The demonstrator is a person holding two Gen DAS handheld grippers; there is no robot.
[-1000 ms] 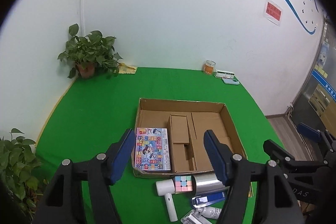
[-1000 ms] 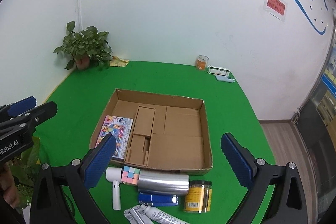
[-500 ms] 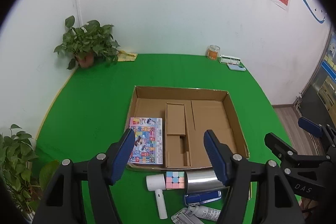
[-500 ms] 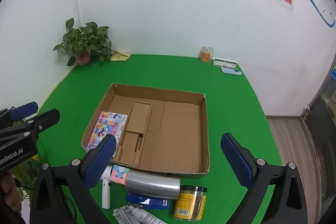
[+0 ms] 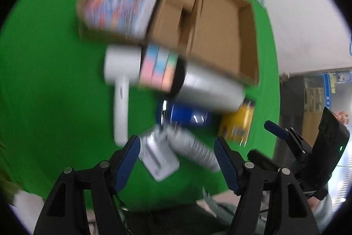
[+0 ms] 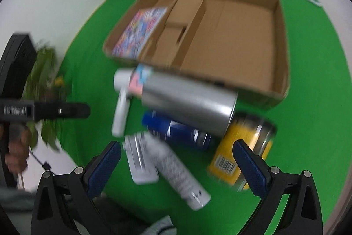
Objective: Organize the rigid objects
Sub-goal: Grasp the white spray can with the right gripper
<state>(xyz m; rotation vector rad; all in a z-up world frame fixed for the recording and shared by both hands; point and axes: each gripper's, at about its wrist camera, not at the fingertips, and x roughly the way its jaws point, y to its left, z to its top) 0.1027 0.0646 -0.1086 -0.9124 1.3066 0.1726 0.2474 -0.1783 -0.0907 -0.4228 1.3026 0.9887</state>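
Left gripper (image 5: 177, 154): matte black triangulated frame with cut-out webs, round silver screws at the joints, and two fingers faced with ribbed blue pads (image 5: 129, 160). Right gripper (image 6: 177, 165): the same black frame, silver screws and textured blue pads (image 6: 250, 169). Seen from the side, the left unit carries blurred white lettering on its black bar. The hand (image 6: 16, 152) gripping its handle shows bare skin; a thin black cable hangs beside it. Grey fabric shows at the near edge.
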